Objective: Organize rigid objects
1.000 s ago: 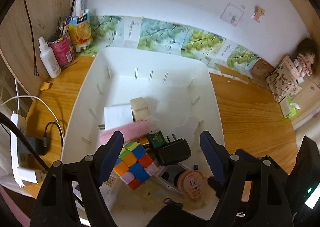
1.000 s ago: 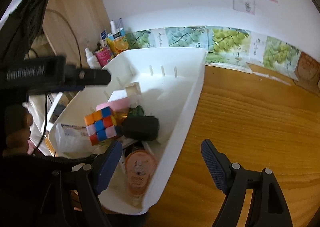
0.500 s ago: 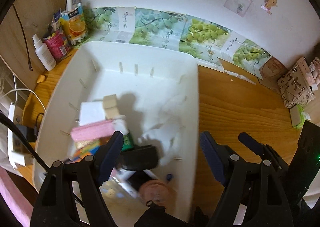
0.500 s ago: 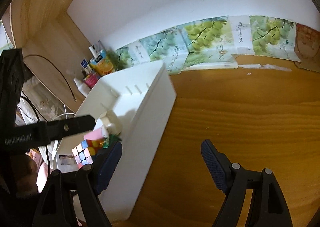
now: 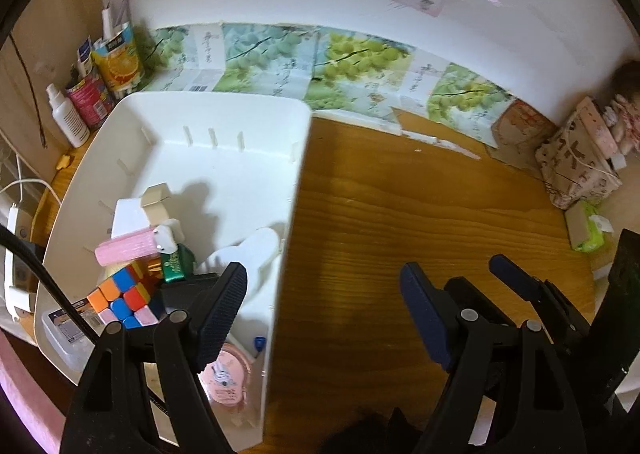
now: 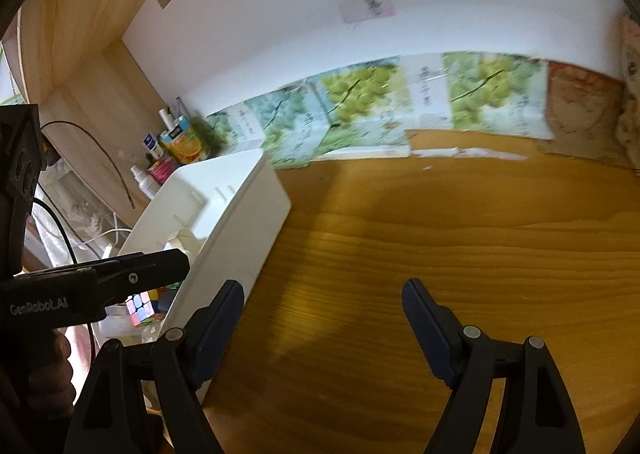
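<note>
A white plastic bin (image 5: 224, 158) sits toward the table's (image 5: 400, 222) left edge, holding a Rubik's cube (image 5: 120, 300), pink eraser-like block (image 5: 124, 250) and charger, likely gathered there. Left gripper (image 5: 324, 306) and right gripper (image 6: 322, 318) hover wide, empty, above bare wood.

Both the left gripper (image 5: 322, 304) and right gripper (image 6: 322, 320) point downward, fingers spread, empty.

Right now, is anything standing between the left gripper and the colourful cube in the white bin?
Nothing visible blocks it. The left gripper is open and empty, straddling the white bin's right wall. The cube lies exposed on top of the clutter, with a pink block beside it, not over it.
</note>
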Available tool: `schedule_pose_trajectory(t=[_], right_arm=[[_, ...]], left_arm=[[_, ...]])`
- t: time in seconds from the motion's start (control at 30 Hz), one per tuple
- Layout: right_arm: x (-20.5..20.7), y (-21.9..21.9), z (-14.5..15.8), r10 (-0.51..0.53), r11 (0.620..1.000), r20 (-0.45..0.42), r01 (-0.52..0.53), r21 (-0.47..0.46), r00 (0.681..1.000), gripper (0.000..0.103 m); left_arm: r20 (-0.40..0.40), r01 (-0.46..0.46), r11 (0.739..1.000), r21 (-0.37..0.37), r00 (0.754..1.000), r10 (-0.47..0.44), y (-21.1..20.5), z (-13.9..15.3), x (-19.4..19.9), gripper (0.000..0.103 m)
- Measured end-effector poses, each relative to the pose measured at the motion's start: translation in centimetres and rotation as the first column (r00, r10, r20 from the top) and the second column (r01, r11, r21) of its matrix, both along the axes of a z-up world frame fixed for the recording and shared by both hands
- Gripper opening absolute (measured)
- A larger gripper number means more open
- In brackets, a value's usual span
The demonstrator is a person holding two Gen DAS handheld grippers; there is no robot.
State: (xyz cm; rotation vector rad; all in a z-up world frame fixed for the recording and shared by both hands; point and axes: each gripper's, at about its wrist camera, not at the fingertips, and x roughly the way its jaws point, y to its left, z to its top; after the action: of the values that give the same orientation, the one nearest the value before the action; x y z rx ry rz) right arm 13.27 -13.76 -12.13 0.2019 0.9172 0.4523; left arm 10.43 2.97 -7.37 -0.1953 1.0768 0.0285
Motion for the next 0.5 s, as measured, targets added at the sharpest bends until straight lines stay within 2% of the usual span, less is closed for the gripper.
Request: schedule_pose_trajectory(t=[0.2, 0.3, 0.5], right_arm=[[-3.4, -1.0, 2.5, -0.099, 0.994, 0.022, 0.099, -0.041, 0.995, 0.082], [-5.7, -1.1, 4.0, -0.133, 0.990, 0.031, 0.135, -0.045, 0.991, 0.082], [-11.8, -0.6, 7.0, -0.249, 0.966, 0.055, 0.252, -0.052, 0.967, 0.083]], left_arm=[[0.047, 0.064, 0.997, -0.030, 0.997, -0.062, -0.5, 1.3, -2.8, 0.081], [0.096, 0.083, 0.996, -0.022, 0.992, -0.081, 0.0, 2.6, -5.5, 0.081], [0.143, 0.074, 0.997, -0.012, 0.987, -0.072, 1.2, 3.7, -9.7, 0.081]])
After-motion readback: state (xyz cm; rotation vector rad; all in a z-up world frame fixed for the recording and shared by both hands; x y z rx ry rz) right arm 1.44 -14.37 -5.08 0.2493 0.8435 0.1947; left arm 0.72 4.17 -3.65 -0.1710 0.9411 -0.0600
